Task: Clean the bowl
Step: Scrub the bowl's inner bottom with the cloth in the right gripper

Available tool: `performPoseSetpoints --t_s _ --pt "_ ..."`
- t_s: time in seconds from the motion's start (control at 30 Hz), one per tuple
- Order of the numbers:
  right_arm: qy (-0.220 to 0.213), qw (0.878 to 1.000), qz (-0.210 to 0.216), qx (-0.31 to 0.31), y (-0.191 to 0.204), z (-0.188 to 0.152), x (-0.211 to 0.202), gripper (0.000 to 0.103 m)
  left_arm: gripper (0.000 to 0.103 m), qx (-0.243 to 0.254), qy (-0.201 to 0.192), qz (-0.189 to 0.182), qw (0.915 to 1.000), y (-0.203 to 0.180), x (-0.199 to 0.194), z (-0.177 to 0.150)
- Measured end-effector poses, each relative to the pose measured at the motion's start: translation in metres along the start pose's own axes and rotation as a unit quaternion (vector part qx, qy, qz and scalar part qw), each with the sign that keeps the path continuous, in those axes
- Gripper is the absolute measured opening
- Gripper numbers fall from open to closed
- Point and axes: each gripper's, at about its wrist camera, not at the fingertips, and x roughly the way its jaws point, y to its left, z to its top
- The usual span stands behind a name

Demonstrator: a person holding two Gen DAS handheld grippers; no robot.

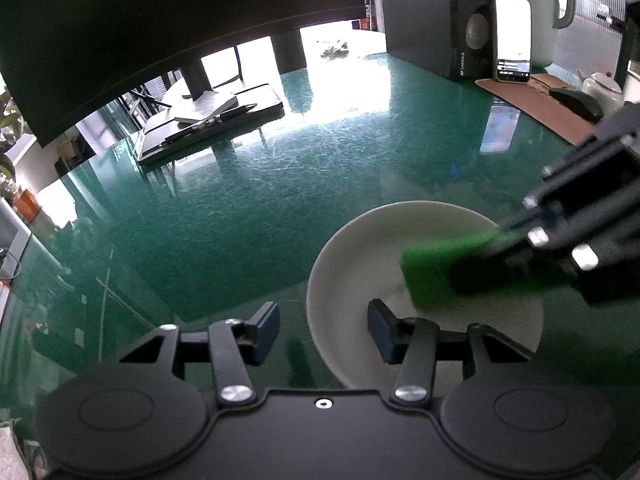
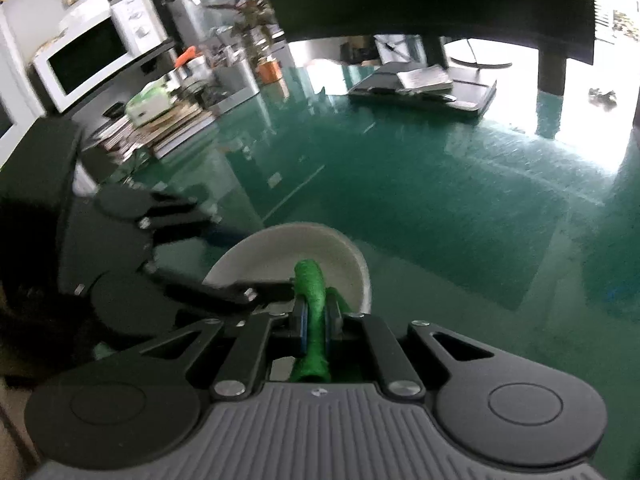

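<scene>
**Sponge in the bowl, rim loosely straddled**

The right gripper [image 2: 316,326] pinches a green sponge [image 1: 436,268] edge-on, its free end dipped into the white bowl [image 1: 360,256], apparently to wipe the inside. The left gripper [image 1: 322,330] stands spread, one finger [image 1: 382,330] inside the near rim and the other outside it, with neither pad pressing the wall, so the bowl may slide. The green desk [image 1: 240,200] lies bare around the bowl; the laptop [image 1: 212,128] sits well apart.

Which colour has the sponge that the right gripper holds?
Bright green. The sponge shows best in the left wrist view, over the pale bowl.
</scene>
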Motion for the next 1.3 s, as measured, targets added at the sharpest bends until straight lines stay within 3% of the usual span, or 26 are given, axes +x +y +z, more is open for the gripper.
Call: performPoseSetpoints --t_s 0.1,0.37,0.57,0.8,1.0,1.17,1.3 --pt "0.007 1.0 0.013 -0.008 0.005 -0.003 -0.003 0.006 0.049 0.001 0.001 0.0 1.0 0.0 0.0 0.001" --pt "-0.021 0.999 -0.024 -0.006 -0.005 0.008 -0.004 0.006 0.049 0.001 0.002 -0.001 1.0 0.0 0.001 0.001" --pt "0.009 0.999 0.021 -0.034 0.011 -0.007 -0.006 0.006 0.049 0.001 0.001 0.0 1.0 0.0 0.001 0.0" --pt "-0.011 1.0 -0.014 -0.018 -0.003 0.003 -0.006 0.006 0.049 0.003 0.001 -0.001 1.0 0.0 0.001 0.0" --pt "0.011 0.999 0.021 -0.029 0.012 -0.007 -0.006 0.006 0.049 0.004 0.002 -0.001 1.0 -0.002 0.0 0.001" --pt "-0.017 1.0 -0.02 -0.017 -0.001 0.0 -0.005 0.005 0.049 0.008 0.005 -0.006 0.9999 -0.003 -0.002 0.0" --pt "-0.033 0.999 -0.022 -0.002 -0.015 0.01 0.003 0.004 0.04 0.004 0.019 -0.016 0.9997 -0.006 -0.008 -0.002"
